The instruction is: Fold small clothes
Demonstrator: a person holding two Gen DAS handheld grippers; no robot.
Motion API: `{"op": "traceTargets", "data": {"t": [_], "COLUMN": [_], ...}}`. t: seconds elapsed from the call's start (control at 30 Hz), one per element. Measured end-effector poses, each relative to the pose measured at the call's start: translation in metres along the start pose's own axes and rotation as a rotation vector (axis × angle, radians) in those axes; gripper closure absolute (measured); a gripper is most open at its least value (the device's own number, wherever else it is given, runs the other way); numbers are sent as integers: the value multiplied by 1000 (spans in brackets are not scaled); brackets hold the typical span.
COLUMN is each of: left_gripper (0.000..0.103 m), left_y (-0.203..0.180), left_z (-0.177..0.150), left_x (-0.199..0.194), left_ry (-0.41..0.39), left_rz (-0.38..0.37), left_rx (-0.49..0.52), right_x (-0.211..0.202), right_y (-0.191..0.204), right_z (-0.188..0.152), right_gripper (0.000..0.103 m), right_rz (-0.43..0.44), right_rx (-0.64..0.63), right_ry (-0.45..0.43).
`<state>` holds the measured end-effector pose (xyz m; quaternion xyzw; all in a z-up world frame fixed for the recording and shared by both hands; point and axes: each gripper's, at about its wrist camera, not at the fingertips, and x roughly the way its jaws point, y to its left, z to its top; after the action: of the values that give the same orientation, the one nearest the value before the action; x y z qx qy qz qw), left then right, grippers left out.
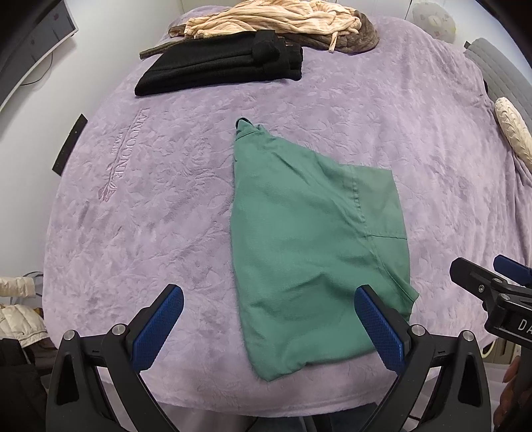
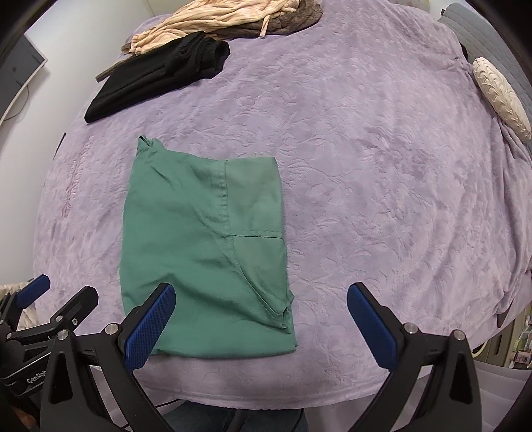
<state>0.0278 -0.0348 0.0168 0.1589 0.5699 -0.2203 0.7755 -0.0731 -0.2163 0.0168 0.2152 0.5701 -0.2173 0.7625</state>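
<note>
Both grippers hang wide open over the near edge of the bed, holding nothing. From the left wrist view, the left gripper (image 1: 266,319) has its blue pads spread far apart, the right-hand pad over the near part of the green garment (image 1: 309,246), the other pad over bare blanket. From the right wrist view, the right gripper (image 2: 262,319) is spread just as wide; its left-hand pad sits over the garment's near left corner and the other pad over the blanket to the garment's right. Each gripper shows at the edge of the other's view, so the two are side by side.

The green garment lies folded flat on the lilac blanket (image 2: 365,166), close to the near edge of the bed. Its long axis runs from the near edge away toward the far side. The near end is broad and fairly square; the far end narrows on the left to a small bunched tip pointing away. A stitched seam runs lengthwise down it, with a short cross seam branching to the right.

Farther back, well apart from the green piece, a folded black garment (image 1: 226,63) lies across the blanket. Beyond it, a loose peach striped cloth (image 1: 266,16) sits heaped against a brown cloth (image 1: 359,36). A cream cushion (image 2: 502,96) rests at the bed's far right edge.
</note>
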Motion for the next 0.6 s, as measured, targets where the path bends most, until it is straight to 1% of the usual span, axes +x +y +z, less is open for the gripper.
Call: {"op": "traceTargets", "data": {"t": [0.6], "left_gripper": [0], "left_y": [0], "left_z": [-1], "left_x": [-2], "left_ry": [-2], "left_rz": [4], "left_rx": [-8], "right_x": [-1], "right_y": [1], "right_z": [1], "right_gripper": [0], "right_rz": [2], "right_rx": [-1], "right_ry": [3]}}
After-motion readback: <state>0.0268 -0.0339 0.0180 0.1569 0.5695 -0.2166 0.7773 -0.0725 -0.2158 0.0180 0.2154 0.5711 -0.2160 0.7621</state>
